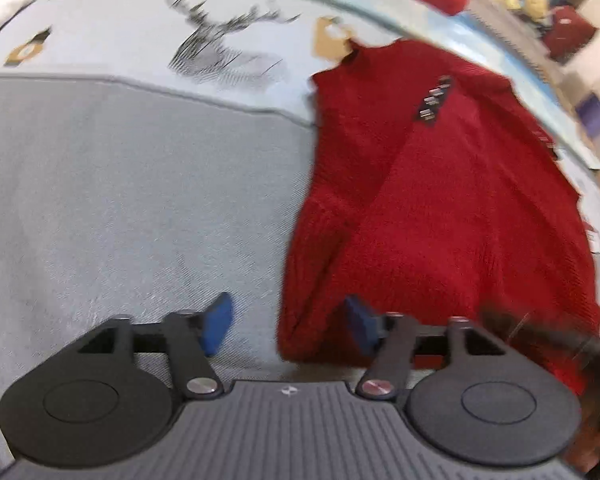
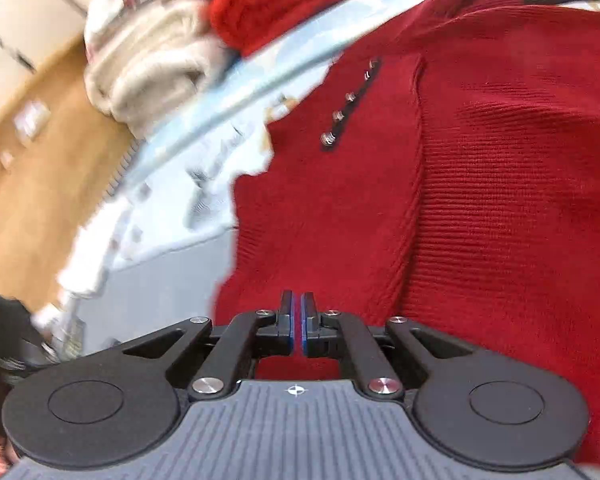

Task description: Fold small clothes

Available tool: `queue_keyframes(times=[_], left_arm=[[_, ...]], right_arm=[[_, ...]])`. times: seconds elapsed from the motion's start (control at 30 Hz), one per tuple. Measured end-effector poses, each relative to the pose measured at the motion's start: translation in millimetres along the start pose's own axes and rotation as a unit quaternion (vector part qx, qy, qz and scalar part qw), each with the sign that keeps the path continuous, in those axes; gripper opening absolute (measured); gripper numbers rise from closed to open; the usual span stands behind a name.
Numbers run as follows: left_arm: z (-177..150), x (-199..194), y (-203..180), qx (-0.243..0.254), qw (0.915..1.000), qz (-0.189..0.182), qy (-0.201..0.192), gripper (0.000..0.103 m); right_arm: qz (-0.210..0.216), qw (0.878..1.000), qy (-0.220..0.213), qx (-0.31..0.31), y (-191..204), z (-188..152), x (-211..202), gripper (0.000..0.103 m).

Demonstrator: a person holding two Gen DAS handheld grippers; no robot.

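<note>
Right claw (image 2: pixel 298 320), pressed together over the red sweater (image 2: pixel 480 200), and spread left claw (image 1: pixel 290 326) are straddling its hem near the bed (image 1: pixel 120 180) edge; both should be pinching matching corners.

The sweater (image 1: pixel 440 208) is spread flat on the cloth-covered counter (image 1: pixel 120 200); more folded clothes (image 2: pixel 160 64) are piled behind its far edge.

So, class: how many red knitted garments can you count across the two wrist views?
2. One red sweater lies spread flat on the grey cloth, under both grippers. A second, brighter red knit sits bunched beyond the table edge beside a cream garment. Others may be hidden.
</note>
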State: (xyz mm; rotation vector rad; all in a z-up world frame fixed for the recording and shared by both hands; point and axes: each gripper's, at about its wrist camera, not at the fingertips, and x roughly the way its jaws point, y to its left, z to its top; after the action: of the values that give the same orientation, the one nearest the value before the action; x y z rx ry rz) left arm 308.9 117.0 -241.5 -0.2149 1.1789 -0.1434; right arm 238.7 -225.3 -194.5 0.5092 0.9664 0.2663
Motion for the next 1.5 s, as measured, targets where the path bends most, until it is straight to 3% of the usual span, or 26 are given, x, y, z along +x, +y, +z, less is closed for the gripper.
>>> queue_keyframes(times=[0.07,0.17,0.3,0.33,0.37,0.4,0.47,0.5,0.53,0.63,0.73,0.8,0.87,0.9,0.93,0.97,1.03,1.07,1.17,1.4,1.43,1.5], left_arm=[[-0.1,9.1,6.7,-0.032,0.9988,0.007,0.036,0.087],[0.6,13.5,8.8,-0.060,0.9971,-0.017,0.043,0.098],[4.0,21.0,-2.1,-0.077,0.9940,-0.067,0.039,0.099],[4.8,23.3,-8.2,-0.071,0.9932,-0.082,0.044,0.087],[5.0,23.8,-15.4,-0.059,0.9954,-0.062,0.043,0.074],[5.0,23.9,-22.9,-0.037,0.9979,-0.033,0.041,0.067],[5.3,21.2,-30.1,-0.023,0.9990,-0.014,0.036,0.040],[6.8,19.4,-28.0,-0.033,0.9986,-0.017,0.038,0.033],[7.8,17.0,-24.8,-0.044,0.9981,-0.021,0.036,0.026],[5.5,10.9,-19.6,-0.061,0.9972,-0.026,0.034,0.025],[3.8,11.5,-22.2,-0.051,0.9983,-0.019,0.022,0.028],[0.5,17.5,-22.7,-0.053,0.9982,-0.005,0.028,0.056],[0.2,23.5,-25.0,-0.047,0.9976,-0.041,0.031,0.094],[1.9,25.0,-29.4,-0.044,0.9974,-0.043,0.036,0.094],[2.6,25.1,-35.2,-0.042,0.9981,-0.025,0.036,0.089],[2.1,23.7,-39.2,-0.037,0.9989,-0.009,0.029,0.063],[1.8,15.7,-43.4,-0.013,0.9997,0.003,0.022,0.028],[1.6,8.6,-40.9,-0.016,0.9997,0.000,0.020,0.024],[-4.8,-17.0,-30.1,-0.015,0.9998,-0.007,0.006,0.023],[-49.9,-38.4,4.3,-0.015,0.9982,0.040,0.043,0.023],[-53.7,-41.0,8.5,-0.016,0.9979,0.044,0.044,0.025],[-58.7,-46.8,15.8,-0.026,0.9977,0.052,0.036,0.042]], right_arm=[[-0.023,0.995,0.089,-0.034,-9.2,-16.0,35.1,0.001],[-0.002,0.998,0.041,-0.036,-15.4,-29.5,29.4,0.001],[0.011,0.998,0.030,0.053,-31.4,-21.1,9.4,0.003],[0.009,0.997,0.022,0.070,-34.9,-18.1,2.0,0.005],[0.009,0.997,0.011,0.075,-24.3,-16.6,4.1,0.015],[0.013,0.997,-0.003,0.074,-25.3,-16.4,-7.2,0.035],[0.020,0.995,-0.020,0.090,-29.0,-20.3,-24.9,0.064],[0.032,0.992,-0.017,0.123,-34.5,-26.2,-30.2,0.067],[0.050,0.987,-0.004,0.152,-39.4,-36.3,-32.0,0.066],[0.074,0.973,0.047,0.213,-47.5,-68.2,-30.4,0.067],[0.069,0.961,0.010,0.268,-57.5,-81.0,-14.3,0.067],[0.078,0.946,-0.011,0.315,-66.1,-80.0,0.7,0.066],[0.089,0.938,-0.033,0.334,-69.6,-73.5,14.8,0.063],[0.081,0.939,-0.038,0.331,-66.7,-69.1,17.1,0.045],[0.057,0.946,-0.038,0.316,-60.9,-64.2,18.0,0.038],[0.039,0.956,-0.033,0.288,-56.6,-61.6,17.2,0.036],[0.040,0.962,-0.025,0.269,-53.7,-59.7,16.1,0.034],[0.040,0.962,-0.013,0.269,-52.0,-57.1,15.5,0.033],[0.038,0.972,-0.003,0.232,-37.1,-49.9,13.3,0.032],[0.052,0.968,0.054,0.239,-29.0,-84.9,0.7,0.032],[0.057,0.968,0.061,0.238,-24.7,-91.2,0.1,0.032],[0.062,0.968,0.067,0.232,-18.5,-98.9,-4.4,0.035]])
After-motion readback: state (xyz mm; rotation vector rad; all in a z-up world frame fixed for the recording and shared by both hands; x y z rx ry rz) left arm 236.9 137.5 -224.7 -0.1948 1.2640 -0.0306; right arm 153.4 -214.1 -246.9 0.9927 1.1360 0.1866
